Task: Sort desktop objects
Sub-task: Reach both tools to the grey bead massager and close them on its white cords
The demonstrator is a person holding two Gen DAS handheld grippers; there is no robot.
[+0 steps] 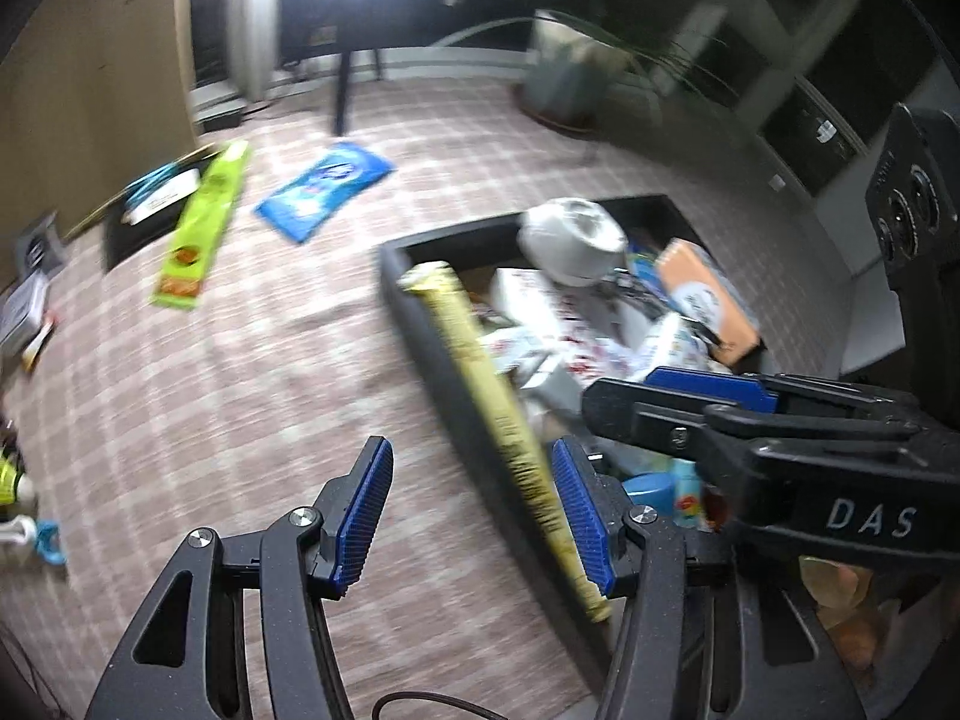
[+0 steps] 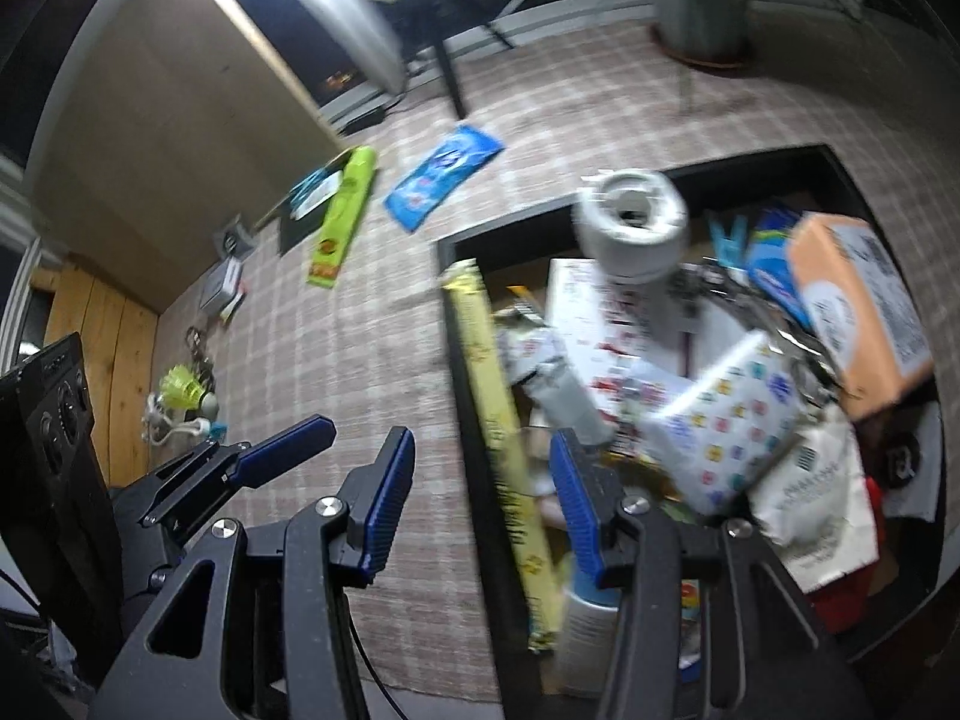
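Observation:
A black bin (image 1: 447, 378) (image 2: 474, 372) on the checked cloth holds several things: a white roll (image 1: 570, 240) (image 2: 633, 222), an orange box (image 1: 708, 300) (image 2: 852, 306), a dotted white pack (image 2: 726, 426). A long yellow pack (image 1: 486, 378) (image 2: 498, 420) lies along the bin's left wall. My left gripper (image 1: 471, 516) hangs open over that wall, its right pad beside the pack, not pressing it. My right gripper (image 2: 483, 507) is open too; the pack shows between its fingers, lower down and untouched. In the left wrist view the right gripper (image 1: 678, 396) reaches over the bin.
On the cloth to the left lie a long green pack (image 1: 201, 228) (image 2: 342, 216), a blue packet (image 1: 324, 189) (image 2: 444, 177) and a dark tray (image 1: 150, 210). A yellow shuttlecock (image 2: 180, 387) and small items sit at the far left. A potted plant (image 2: 702, 0) stands behind.

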